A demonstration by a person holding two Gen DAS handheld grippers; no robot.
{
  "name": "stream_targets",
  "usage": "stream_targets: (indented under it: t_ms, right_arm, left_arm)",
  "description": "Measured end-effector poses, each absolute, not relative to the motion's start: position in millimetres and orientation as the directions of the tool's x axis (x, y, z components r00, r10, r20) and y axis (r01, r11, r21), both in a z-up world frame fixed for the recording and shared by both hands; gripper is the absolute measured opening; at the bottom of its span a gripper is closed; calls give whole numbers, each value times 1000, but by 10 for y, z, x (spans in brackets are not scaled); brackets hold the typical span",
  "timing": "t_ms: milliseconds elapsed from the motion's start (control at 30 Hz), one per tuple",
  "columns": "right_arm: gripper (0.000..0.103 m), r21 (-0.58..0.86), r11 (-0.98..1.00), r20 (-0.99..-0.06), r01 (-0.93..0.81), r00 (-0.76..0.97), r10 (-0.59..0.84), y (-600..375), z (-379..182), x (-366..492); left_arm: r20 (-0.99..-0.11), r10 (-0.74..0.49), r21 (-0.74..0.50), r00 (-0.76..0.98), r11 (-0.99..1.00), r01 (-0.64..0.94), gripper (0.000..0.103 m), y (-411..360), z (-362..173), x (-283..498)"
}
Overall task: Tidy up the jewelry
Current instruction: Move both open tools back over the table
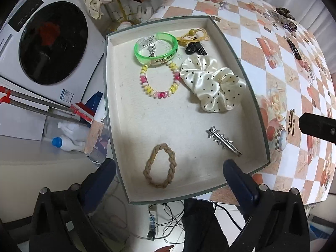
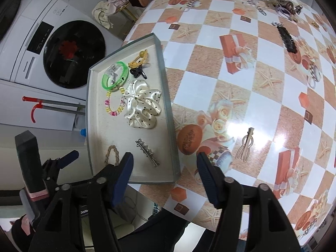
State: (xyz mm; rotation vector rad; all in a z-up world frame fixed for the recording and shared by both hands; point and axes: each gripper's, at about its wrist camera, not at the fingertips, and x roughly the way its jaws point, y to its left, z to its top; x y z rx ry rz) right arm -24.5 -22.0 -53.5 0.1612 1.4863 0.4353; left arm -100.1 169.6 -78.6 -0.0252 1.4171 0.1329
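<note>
Laundry-room corner: front-load washing machine (image 1: pixel 48 44) behind a table under a checkered oilcloth (image 2: pixel 210 61) printed with starfish and gift boxes.

Shallow grey-rimmed tray (image 1: pixel 255 96) sits at the table's left edge, its near corner overhanging the floor.

In the tray:
- green translucent bangle (image 1: pixel 156 47) at the far end, its near rim overlapping the pink-and-yellow beaded bracelet (image 1: pixel 159 79)
- yellow elastic tie (image 1: pixel 194 35) and a black clip (image 1: pixel 195 49) in the far right corner
- cream polka-dot scrunchie (image 1: pixel 212 83) against the right wall
- silver star hair clip (image 1: pixel 223 140) near right
- braided tan hair tie (image 1: pixel 160 166) near centre

Outside the tray:
- gold hair clip (image 2: pixel 245 146) lies alone on the oilcloth, right of the tray, clear of it
- dark chain-style clip (image 2: pixel 286 38) and a heap of mixed accessories (image 2: pixel 275 1) at the far right of the table

Left gripper (image 1: pixel 169 169): jaws wide, nothing held, poised over the tray's near end with the braided tie between the fingertips in view.

Right gripper (image 2: pixel 164 161): jaws wide, nothing held, straddling the tray's near right corner.
</note>
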Motion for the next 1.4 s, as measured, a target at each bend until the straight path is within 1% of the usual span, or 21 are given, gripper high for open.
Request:
stream_targets:
  t_ms: [100, 200, 433, 467, 500, 533, 733, 867, 1033, 1200, 1400]
  right_arm:
    - [68, 366, 915, -927, -171, 25, 375, -274, -540, -240]
    - [81, 366, 917, -927, -157, 29, 374, -341, -540, -237]
    - [82, 368, 926, -926, -84, 55, 373, -599, -549, -246]
    - [85, 370, 926, -925, -73, 62, 374, -645, -547, -254]
    - [96, 375, 925, -923, -57, 71, 379, -707, -542, -268]
    - [103, 376, 926, -922, -44, 83, 379, -751, -535, -279]
    - [103, 340, 940, -934, 40, 134, 332, -1074, -531, -359]
    - [103, 293, 953, -953, 82, 99, 285, -1295, -611, -359]
    - [103, 283, 949, -959, 139, 69, 276, -1650, -734, -296]
    - [103, 268, 953, -963, 139, 74, 260, -1985, -739, -99]
    - [103, 251, 961, -965, 114, 104, 239, -2330, -685, 328]
  left_arm:
    - [-985, 88, 74, 148, 992, -99, 103, 1671, -772, -981]
    - [-984, 88, 75, 154, 993, -91, 103, 1618, -743, -963]
    - [-979, 100, 93, 180, 995, -46, 103, 1498, -662, -889]
    - [-978, 96, 91, 184, 995, -33, 103, 1477, -651, -865]
    - [-978, 92, 89, 185, 996, -25, 103, 1459, -647, -847]
    - [-979, 85, 84, 184, 996, -16, 103, 1438, -647, -824]
    - [-985, 27, 35, 168, 998, 46, 103, 1231, -645, -722]
    - [-983, -4, 14, 183, 995, 99, 103, 917, -552, -659]
    - [-983, -23, 3, 185, 990, 139, 103, 524, -516, -550]
    - [-986, -21, 3, 165, 990, 142, 103, 152, -596, -427]
    - [-990, -22, -5, 140, 993, 120, 103, -171, -741, -351]
